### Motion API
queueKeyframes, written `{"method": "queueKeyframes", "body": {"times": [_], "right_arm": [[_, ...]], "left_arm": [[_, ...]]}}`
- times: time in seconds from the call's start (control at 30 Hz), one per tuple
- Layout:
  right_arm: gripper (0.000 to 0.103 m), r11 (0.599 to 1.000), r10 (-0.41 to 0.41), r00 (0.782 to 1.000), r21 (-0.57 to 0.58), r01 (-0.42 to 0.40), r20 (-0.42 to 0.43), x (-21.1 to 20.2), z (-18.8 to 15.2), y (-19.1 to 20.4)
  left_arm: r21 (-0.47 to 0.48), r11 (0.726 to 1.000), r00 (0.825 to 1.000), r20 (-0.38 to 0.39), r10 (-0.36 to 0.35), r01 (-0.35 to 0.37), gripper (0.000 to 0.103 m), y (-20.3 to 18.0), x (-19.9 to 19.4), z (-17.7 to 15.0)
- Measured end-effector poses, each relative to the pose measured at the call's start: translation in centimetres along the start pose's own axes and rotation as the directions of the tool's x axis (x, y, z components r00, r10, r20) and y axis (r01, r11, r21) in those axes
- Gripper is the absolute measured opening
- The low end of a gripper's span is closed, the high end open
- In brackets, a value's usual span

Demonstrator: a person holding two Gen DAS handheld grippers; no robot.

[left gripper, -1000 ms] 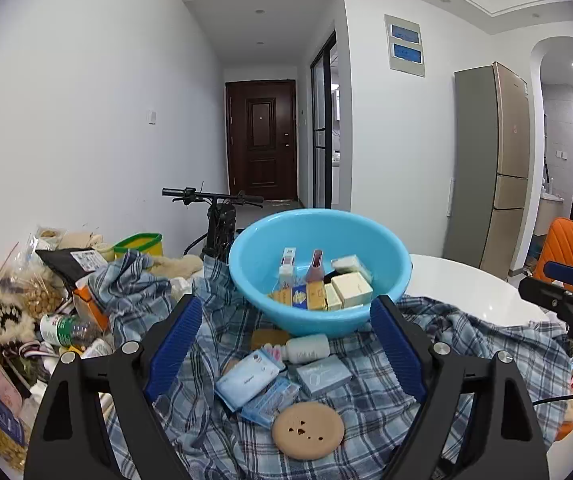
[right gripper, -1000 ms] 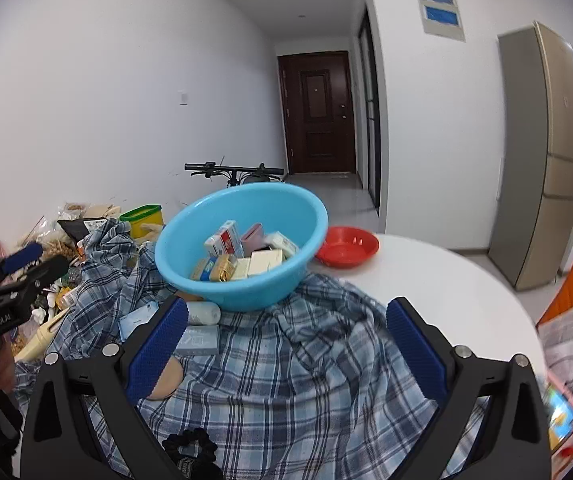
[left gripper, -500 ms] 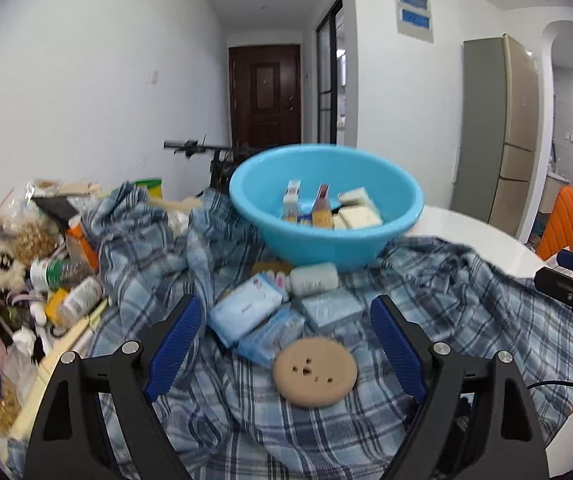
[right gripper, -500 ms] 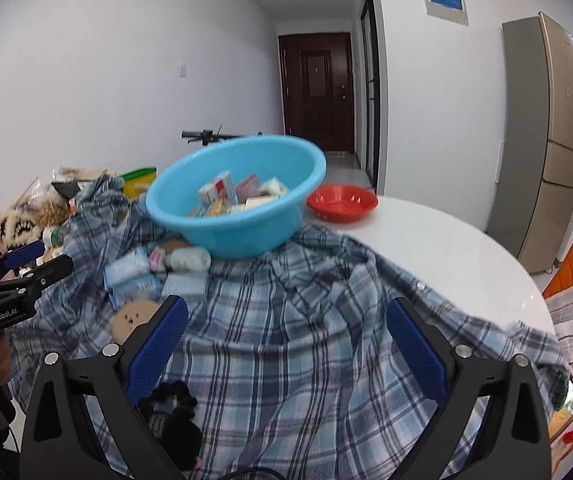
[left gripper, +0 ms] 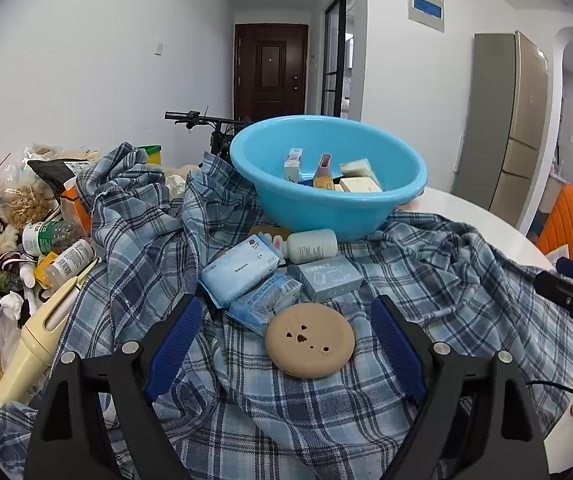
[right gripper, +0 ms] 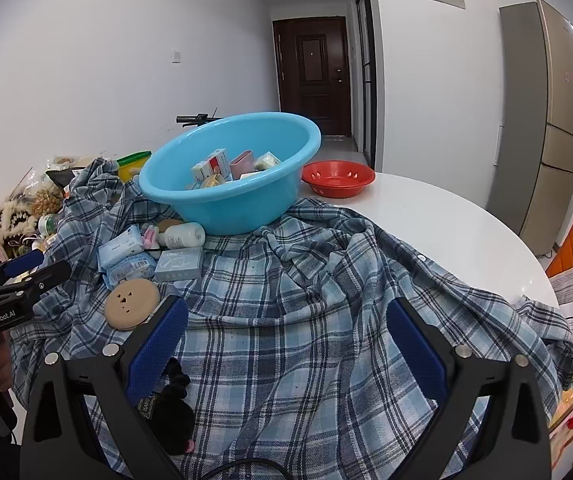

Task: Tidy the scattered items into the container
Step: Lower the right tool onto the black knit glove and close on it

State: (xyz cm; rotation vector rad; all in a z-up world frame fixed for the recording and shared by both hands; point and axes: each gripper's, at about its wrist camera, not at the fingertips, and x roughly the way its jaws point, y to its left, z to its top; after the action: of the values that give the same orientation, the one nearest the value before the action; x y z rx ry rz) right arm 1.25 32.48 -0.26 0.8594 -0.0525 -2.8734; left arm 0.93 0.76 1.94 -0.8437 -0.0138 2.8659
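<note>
A light blue basin [left gripper: 328, 178] [right gripper: 230, 174] holding several small boxes stands on a blue plaid cloth [left gripper: 426, 280] [right gripper: 306, 300]. In front of it lie a tan round disc [left gripper: 309, 340] [right gripper: 131, 305], two pale blue tissue packs [left gripper: 240, 270], a grey-blue box [left gripper: 325, 278] [right gripper: 178, 264] and a white bottle [left gripper: 312, 245] [right gripper: 180, 235]. My left gripper [left gripper: 284, 316] is open, low over the cloth, with the disc between its blue fingers. My right gripper [right gripper: 286, 314] is open over bare cloth, right of the items.
A heap of clutter lies at the left: bottles [left gripper: 68, 258], snack bags, a cream tool [left gripper: 40, 340]. A red bowl [right gripper: 338, 178] sits on the white table [right gripper: 446, 224] behind the basin. A black object [right gripper: 170, 408] lies near my right gripper's left finger. A fridge, door and bicycle stand behind.
Both grippers have sunk toward the cloth and tilted downward, so the basin and items now sit higher and closer. The disc has come between the left fingers. Jaws stayed wide.
</note>
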Motion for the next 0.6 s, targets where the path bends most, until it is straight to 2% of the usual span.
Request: {"method": "queueKeyframes", "body": {"times": [0.17, 0.33, 0.47, 0.6], "right_arm": [[0.099, 1.000, 0.000, 1.000, -0.005, 0.000, 0.002, 0.0, 0.0, 0.0], [0.099, 0.999, 0.032, 0.999, -0.020, -0.032, -0.015, 0.1, 0.1, 0.2], [0.099, 0.995, 0.086, 0.995, -0.037, -0.088, -0.049, 0.4, 0.1, 0.5], [0.099, 0.986, 0.147, 0.985, -0.068, -0.154, -0.094, 0.7, -0.3, 1.3]], "left_arm": [[-0.004, 1.000, 1.000, -0.014, -0.014, 0.013, 0.088, -0.1, 0.1, 0.1], [0.017, 0.999, 0.999, -0.028, -0.034, 0.034, 0.088, -0.4, 0.1, 0.0], [0.023, 0.999, 0.999, -0.034, -0.023, 0.024, 0.088, -0.5, 0.1, 0.0], [0.030, 0.999, 0.996, -0.085, -0.037, 0.040, 0.088, -0.8, 0.7, -0.1]]}}
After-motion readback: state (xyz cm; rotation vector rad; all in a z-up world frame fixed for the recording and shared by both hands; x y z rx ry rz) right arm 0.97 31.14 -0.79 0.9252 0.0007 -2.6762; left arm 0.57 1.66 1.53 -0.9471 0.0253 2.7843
